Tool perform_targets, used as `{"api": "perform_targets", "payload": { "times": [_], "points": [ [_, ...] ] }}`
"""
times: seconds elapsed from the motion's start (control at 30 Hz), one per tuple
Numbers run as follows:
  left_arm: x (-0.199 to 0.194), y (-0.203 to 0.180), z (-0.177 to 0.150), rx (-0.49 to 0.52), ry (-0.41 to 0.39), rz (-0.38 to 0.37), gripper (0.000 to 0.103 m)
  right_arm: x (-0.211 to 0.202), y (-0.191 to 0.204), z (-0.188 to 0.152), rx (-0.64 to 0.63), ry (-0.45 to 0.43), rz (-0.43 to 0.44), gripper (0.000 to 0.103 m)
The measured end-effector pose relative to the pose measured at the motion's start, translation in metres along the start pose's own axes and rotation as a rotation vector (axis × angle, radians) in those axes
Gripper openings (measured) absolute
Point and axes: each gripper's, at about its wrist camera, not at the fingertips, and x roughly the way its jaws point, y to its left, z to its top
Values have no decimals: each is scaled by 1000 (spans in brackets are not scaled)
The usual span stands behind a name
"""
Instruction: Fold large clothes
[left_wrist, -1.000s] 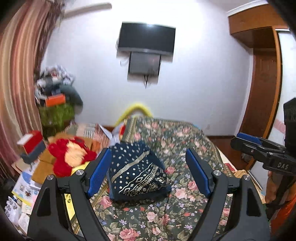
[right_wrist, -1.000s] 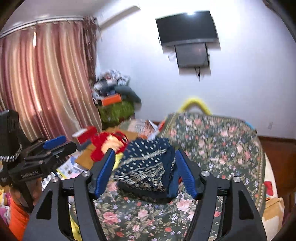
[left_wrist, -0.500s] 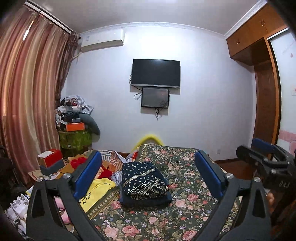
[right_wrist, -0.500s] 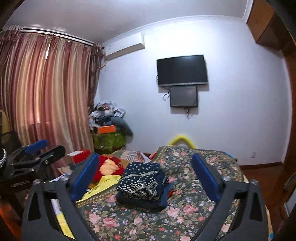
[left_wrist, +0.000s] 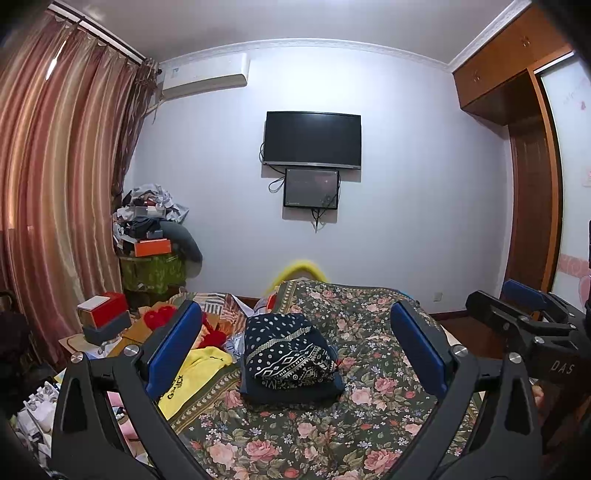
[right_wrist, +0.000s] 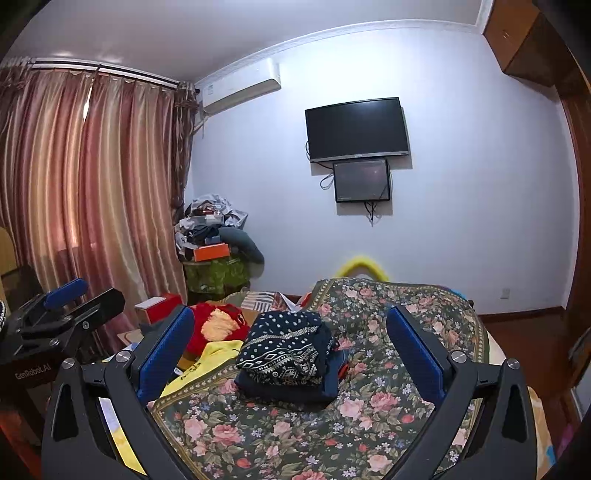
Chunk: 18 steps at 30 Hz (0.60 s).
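Left wrist view, left gripper (left_wrist: 295, 343) spread wide, right gripper (right_wrist: 291, 343) likewise, both raised above folded garment (left_wrist: 288, 354)

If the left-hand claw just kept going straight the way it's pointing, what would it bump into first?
Probably the folded navy patterned garment on the floral bedspread: it lies between the open left gripper fingers, though the depth is unclear.

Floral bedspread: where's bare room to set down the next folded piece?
Free: the floral bedspread right of the folded navy stack, out to the bed's right edge, and the near strip in front of it. Crowded: left of the stack, where the yellow garment and red plush lie. Both claws hang open, empty.
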Motion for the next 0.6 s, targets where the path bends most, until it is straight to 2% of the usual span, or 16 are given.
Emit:
{"api": "perform_targets", "payload": {
  "times": [0.6],
  "points": [
    [21,5,-10,-12,55,9,102,-4,-3,-4,20,23,-8,103]
  ]
}}
